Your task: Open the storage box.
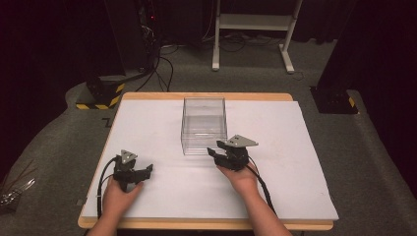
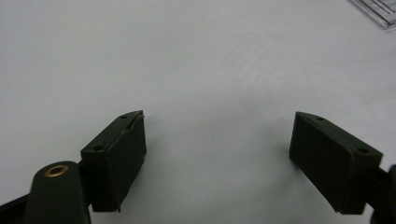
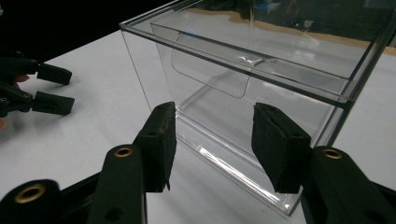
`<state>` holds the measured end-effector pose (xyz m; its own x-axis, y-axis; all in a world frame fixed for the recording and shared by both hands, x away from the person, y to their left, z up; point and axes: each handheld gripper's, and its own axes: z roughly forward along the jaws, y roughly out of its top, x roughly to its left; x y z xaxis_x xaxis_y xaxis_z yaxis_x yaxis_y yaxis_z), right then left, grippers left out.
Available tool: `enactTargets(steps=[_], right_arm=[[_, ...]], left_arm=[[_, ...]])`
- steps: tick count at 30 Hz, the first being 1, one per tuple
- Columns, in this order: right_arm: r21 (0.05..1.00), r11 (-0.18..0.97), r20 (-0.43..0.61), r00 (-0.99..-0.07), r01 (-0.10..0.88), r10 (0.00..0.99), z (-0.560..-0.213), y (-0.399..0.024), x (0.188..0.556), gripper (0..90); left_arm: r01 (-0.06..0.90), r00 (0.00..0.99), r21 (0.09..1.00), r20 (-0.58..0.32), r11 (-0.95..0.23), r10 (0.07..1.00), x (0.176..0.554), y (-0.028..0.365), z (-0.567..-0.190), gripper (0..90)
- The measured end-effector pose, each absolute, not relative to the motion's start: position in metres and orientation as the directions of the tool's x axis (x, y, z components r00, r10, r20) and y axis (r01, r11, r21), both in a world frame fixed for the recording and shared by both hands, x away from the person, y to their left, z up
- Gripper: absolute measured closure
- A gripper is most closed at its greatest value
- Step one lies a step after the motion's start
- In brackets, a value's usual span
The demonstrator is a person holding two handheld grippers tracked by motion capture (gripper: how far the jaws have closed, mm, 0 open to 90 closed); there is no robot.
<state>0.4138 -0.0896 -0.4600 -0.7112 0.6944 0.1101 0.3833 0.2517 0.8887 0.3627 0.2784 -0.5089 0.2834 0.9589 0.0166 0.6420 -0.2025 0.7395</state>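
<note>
Clear box (image 1: 204, 125) at table (image 1: 295, 162) centre, upright, empty. Right gripper (image 1: 220, 151) just beside box's near face, jaws apart, holding nothing, aimed at its lower edge. Left gripper (image 1: 146, 171) well apart to left, jaws wide, empty. Right hand nearer.

The high view looks forward and down from above the person's side, taking in the whole white table top (image 1: 275, 191) and the floor beyond. The left gripper view sits low and close over that white surface, just catching a corner of the clear box (image 2: 380, 10). The right gripper view faces the same box (image 3: 261, 79) from very near, with the left gripper (image 3: 58, 88) at its left edge.
</note>
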Motion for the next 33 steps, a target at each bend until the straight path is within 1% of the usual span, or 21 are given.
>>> enactTargets(steps=[3,8,13,33], right_arm=[[0.887,0.257,0.106,-0.710,0.383,0.696,-0.459,-0.087,0.417,54.5],[0.884,0.245,0.118,-0.698,0.397,0.706,-0.460,-0.086,0.424,56.8],[0.893,0.228,0.130,-0.707,0.389,0.695,-0.460,-0.083,0.427,61.6],[0.899,0.213,0.155,-0.731,0.384,0.664,-0.465,-0.084,0.436,67.7]], left_arm=[[0.642,0.284,0.739,0.017,-0.203,0.959,0.363,0.278,-0.509,18.9],[0.642,0.283,0.740,0.017,-0.203,0.959,0.363,0.278,-0.509,18.9],[0.642,0.283,0.740,0.017,-0.203,0.959,0.363,0.278,-0.509,18.9],[0.642,0.283,0.740,0.017,-0.203,0.959,0.363,0.278,-0.509,18.9]])
